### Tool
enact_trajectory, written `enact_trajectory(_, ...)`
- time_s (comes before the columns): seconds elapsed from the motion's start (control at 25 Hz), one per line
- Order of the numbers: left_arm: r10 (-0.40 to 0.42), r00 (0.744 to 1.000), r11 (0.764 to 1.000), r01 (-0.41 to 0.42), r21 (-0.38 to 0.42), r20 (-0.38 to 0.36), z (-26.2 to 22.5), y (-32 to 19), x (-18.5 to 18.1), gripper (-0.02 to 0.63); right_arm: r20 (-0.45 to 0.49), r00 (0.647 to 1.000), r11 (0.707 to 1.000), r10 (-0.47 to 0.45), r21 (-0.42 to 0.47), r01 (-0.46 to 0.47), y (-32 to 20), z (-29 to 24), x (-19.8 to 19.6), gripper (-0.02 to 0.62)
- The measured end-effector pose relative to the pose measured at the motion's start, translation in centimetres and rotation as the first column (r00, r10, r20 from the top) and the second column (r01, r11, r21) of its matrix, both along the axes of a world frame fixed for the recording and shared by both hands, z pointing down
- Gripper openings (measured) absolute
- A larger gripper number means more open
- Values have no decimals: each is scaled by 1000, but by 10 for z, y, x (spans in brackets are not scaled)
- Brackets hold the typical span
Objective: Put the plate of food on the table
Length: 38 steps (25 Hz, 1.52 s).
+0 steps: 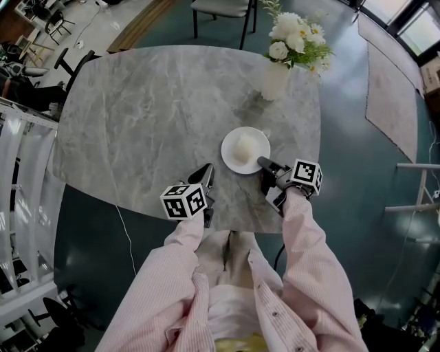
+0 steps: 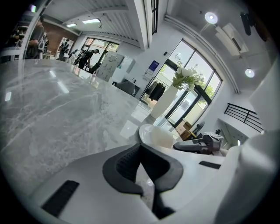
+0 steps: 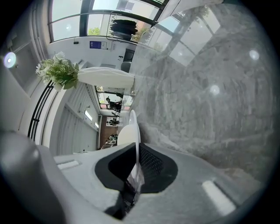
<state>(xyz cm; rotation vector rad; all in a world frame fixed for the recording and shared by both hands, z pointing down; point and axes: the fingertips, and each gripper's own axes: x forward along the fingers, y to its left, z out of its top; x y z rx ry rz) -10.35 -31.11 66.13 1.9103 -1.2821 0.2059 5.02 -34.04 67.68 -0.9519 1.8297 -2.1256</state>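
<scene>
A white plate [image 1: 230, 159] with a pale round lump of food [image 1: 245, 146] sits at the near right part of the grey marble table [image 1: 158, 117]; I cannot tell whether it rests on the top or hangs just above it. My right gripper [image 1: 261, 162] is shut on the plate's near right rim. In the right gripper view the thin rim [image 3: 133, 127] runs edge-on between the jaws [image 3: 136, 164]. My left gripper [image 1: 207, 170] lies by the table's front edge, left of the plate, shut with nothing in it. In the left gripper view the plate [image 2: 151, 133] lies ahead to the right.
A white vase [image 1: 276, 79] of white flowers [image 1: 295, 38] stands at the table's far right, behind the plate. A chair [image 1: 223, 10] stands beyond the far edge. The person's pink sleeves reach in from the near edge.
</scene>
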Motion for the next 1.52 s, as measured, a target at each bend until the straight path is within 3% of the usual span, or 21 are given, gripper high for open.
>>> enact_trajectory(0.36, 7, 1000, 1000, -7, -4, -6, 0, 2, 2, -9, -179, 984, 999, -1, 36, 8, -4, -1, 1, 18)
enact_trajectory(0.68, 9, 1000, 1000, -9, -1, -16, -4, 4, 6, -9, -366, 929, 996, -49, 52, 73, 2, 5, -3, 44)
enact_trajectory(0.96, 16, 1000, 1000, -16, 5, -23, -9, 3, 9, -9, -562, 820, 982, -107, 69, 176, 5, 7, -4, 89)
enact_trajectory(1.4, 27, 999, 1000, -26, 14, -26, -14, 5, 12, -9, -722, 682, 970, -121, 61, 236, 9, 6, -2, 156)
enact_trajectory(1.52, 29, 999, 999, -28, 18, -28, -16, 5, 13, -9, -743, 658, 969, -119, 58, 240, 9, 6, -2, 169)
